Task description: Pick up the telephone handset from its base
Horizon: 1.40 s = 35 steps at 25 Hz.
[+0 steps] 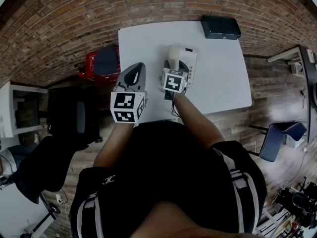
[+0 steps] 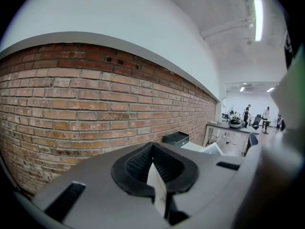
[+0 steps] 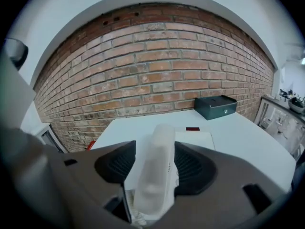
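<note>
White handset [image 3: 159, 147] between jaws of wide-open right claw [image 3: 155, 163]; left claw [image 2: 153, 168] closed.

telephone handset [image 3: 155, 175]: pale smooth plastic, matt | telephone base [image 3: 195, 140]: same off-white matt plastic | table [image 1: 218, 78]: smooth white matt top | wall [image 3: 157, 75]: rough red brick, sunken mortar joints | box [image 3: 215, 106]: dark, smooth, slight sheen | right gripper [image 3: 153, 168]: grey matt plastic shell, pads [image 3: 193, 163] black and ribbed | floor [image 1: 277, 95]: wood planks
</note>
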Each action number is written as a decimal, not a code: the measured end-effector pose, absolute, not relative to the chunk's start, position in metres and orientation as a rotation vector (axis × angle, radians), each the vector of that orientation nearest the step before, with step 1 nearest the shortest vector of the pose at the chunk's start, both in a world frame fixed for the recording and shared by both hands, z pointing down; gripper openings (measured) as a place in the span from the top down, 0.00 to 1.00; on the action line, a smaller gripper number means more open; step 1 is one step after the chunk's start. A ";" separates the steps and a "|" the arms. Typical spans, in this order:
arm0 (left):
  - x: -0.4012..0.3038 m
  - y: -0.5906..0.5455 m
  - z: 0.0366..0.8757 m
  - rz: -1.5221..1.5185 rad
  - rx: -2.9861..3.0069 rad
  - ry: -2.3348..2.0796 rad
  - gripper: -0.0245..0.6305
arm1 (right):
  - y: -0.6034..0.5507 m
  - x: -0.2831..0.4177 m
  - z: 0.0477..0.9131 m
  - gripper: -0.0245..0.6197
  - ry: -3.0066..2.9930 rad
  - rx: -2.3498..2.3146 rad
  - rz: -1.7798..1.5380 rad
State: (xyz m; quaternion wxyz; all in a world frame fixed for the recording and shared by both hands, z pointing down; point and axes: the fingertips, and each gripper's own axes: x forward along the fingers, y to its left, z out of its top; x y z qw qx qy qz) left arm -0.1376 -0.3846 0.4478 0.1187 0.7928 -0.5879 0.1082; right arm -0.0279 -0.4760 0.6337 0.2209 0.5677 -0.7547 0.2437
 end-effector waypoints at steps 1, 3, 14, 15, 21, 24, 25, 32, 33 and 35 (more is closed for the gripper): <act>-0.140 -0.384 0.448 0.317 2.316 -1.720 0.96 | -0.478 -0.027 0.636 0.63 -2.061 1.579 0.669; -0.147 -0.384 0.450 0.317 2.309 -1.722 0.96 | -0.483 -0.026 0.647 0.62 -2.016 1.579 0.658; -0.164 -0.385 0.455 0.303 2.280 -1.720 0.96 | -0.489 -0.030 0.690 0.63 -1.819 1.516 0.899; -0.165 -0.385 0.456 0.302 2.279 -1.721 0.96 | -0.490 -0.030 0.691 0.64 -1.802 1.511 0.920; -0.167 -0.382 0.455 0.286 2.277 -1.723 0.96 | -0.487 -0.027 0.683 0.65 -1.777 1.495 0.959; -0.165 -0.382 0.454 0.275 2.282 -1.719 0.96 | -0.487 -0.026 0.664 0.65 -1.838 1.508 0.929; -0.164 -0.382 0.453 0.273 2.285 -1.716 0.96 | -0.485 -0.026 0.657 0.65 -1.860 1.510 0.920; -0.153 -0.381 0.450 0.258 2.316 -1.683 0.96 | -0.472 -0.021 0.621 0.65 -1.989 1.529 0.904; -0.152 -0.381 0.450 0.256 2.320 -1.675 0.96 | -0.471 -0.021 0.615 0.65 -2.013 1.531 0.906; -0.147 -0.382 0.450 0.252 2.329 -1.660 0.96 | -0.467 -0.019 0.603 0.65 -2.061 1.538 0.905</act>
